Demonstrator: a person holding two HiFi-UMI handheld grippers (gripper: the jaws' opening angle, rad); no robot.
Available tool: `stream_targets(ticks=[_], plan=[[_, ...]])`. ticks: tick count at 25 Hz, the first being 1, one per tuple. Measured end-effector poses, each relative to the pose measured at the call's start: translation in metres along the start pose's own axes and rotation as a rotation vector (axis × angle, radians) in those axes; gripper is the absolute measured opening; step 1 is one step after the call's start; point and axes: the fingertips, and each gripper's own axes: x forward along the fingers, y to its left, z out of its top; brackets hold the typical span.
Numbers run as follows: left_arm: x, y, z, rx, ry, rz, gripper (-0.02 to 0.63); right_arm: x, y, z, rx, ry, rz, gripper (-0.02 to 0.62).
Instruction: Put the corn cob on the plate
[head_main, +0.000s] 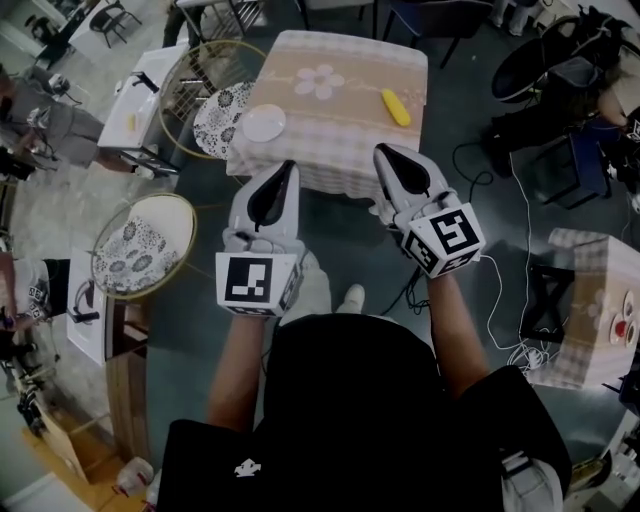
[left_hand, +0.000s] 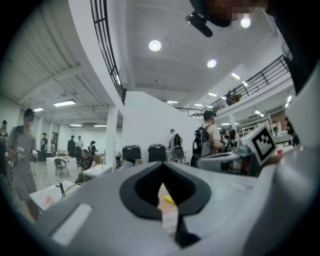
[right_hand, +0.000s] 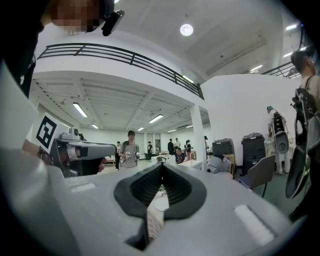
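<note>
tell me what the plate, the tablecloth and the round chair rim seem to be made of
Plate: white, smooth, faintly shiny, so likely ceramic or melamine; the look can't settle which.
Tablecloth: matte woven fabric, judging by its checked print and the soft folds hanging over the edge.
Chair rim: a thin gold-coloured hoop, probably painted or plated metal tube.

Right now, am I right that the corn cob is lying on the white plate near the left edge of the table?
Not quite: the corn cob lies on the tablecloth toward the right side, apart from the white plate, which does sit near the left edge. The head view shows this.
</note>
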Motion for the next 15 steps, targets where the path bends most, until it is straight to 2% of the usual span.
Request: stream_targets(ticks=[6,15], plan=[[0.025,0.035,-0.007,-0.029,0.008,-0.004,0.009,0.035,-0.011,0.003,0.041,-0.007,-0.013,0.002],[0.061,0.084,-0.005,-0.036,-0.004,-0.033,0.009,0.09,-0.019,0.015,-0.001,-0.011,-0.03,0.002]])
